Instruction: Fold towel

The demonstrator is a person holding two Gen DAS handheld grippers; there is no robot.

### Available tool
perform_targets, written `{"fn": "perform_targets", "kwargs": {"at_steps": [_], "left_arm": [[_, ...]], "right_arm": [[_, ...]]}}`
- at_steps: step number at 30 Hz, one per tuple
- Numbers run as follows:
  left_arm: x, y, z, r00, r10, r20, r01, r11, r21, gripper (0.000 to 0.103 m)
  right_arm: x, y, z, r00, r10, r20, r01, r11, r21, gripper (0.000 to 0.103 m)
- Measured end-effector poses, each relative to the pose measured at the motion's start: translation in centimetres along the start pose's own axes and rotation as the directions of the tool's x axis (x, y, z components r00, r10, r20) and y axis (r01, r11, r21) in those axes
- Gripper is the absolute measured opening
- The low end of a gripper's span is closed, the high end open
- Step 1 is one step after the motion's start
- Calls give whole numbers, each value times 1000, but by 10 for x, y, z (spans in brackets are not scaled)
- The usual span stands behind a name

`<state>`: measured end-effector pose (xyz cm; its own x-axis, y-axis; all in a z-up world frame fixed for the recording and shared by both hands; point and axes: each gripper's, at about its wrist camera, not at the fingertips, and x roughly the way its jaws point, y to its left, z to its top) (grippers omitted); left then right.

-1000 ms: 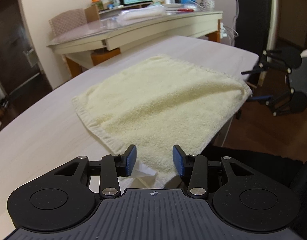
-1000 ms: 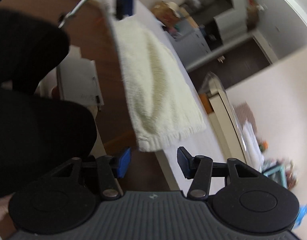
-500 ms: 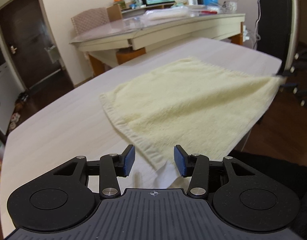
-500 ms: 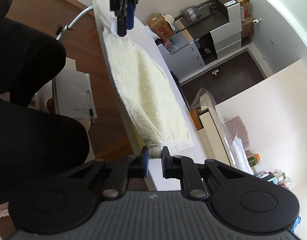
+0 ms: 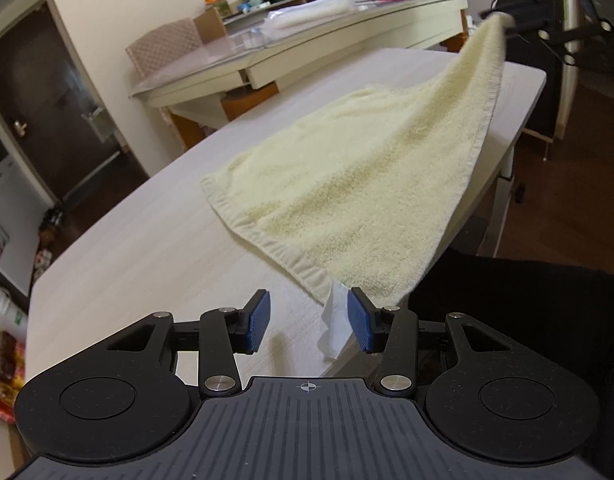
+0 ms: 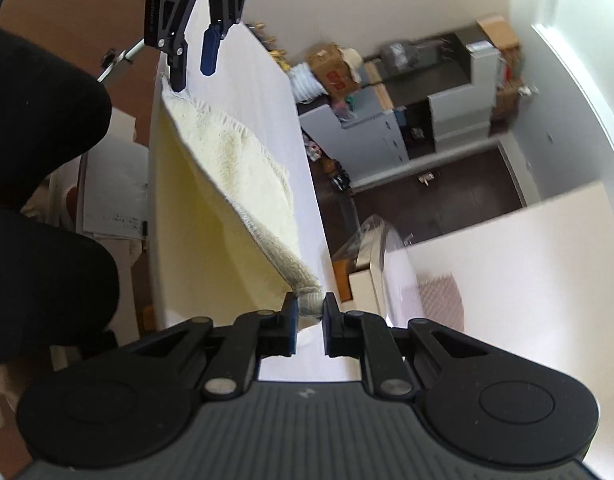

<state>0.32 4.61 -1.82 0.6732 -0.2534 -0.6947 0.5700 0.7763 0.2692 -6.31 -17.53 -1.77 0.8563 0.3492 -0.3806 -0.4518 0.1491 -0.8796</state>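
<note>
Pinching towel [image 6: 235,184] corner: right tool [image 6: 309,312] clamped | left tool [image 5: 308,322] spread wide, near corner between fingers, unheld

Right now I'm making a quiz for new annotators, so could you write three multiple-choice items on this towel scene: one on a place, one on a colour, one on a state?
1. Where does most of the towel lie?
A. on the white table
B. on the floor
C. on a chair

2. What colour are the pads on the left gripper?
A. red
B. blue
C. green

3. What is the right gripper doing?
A. hanging open above the towel
B. shut on nothing
C. pinching a towel corner

Answers:
1 A, since the cloth spreads across the tabletop with only one corner lifted.
2 B, since both pads show blue in the left wrist view.
3 C, since the right wrist view shows the bunched corner clamped between the fingers, while the left gripper stands open by the near corner.
</note>
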Motion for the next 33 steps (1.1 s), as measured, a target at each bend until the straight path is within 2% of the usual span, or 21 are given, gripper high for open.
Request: {"fn": "perform_targets", "kwargs": {"at_steps": [3,6,11,16,20,28,33], "left_arm": [[0,3,-2,1000,-10,9,10,1000,-15,48],[0,3,-2,1000,-13,16,14,1000,-23,48],[1,6,-3,999,-30,23,31,999,-30,49],[3,7,-2,999,-33,26,34,999,-27,50],[4,7,-1,999,-34,29,35,999,-27,50],[5,7,-1,999,-36,31,37,999,-35,50],[5,6,-1,999,-33,30,34,999,-38,50]], "right_arm": [[20,-7,5,999,34,-12,-35,998,-60,13],[36,-6,4,996,85,-37,-87,994,-64,14],[51,4,-2,986,141,-85,-144,989,-36,14],[46,20,-6,978,188,-86,-188,982,8,23],[37,33,-7,977,201,-76,-201,980,13,26],[18,45,-6,982,175,-73,-178,984,-35,26],[11,57,-2,983,167,-74,-172,983,-67,34]]}}
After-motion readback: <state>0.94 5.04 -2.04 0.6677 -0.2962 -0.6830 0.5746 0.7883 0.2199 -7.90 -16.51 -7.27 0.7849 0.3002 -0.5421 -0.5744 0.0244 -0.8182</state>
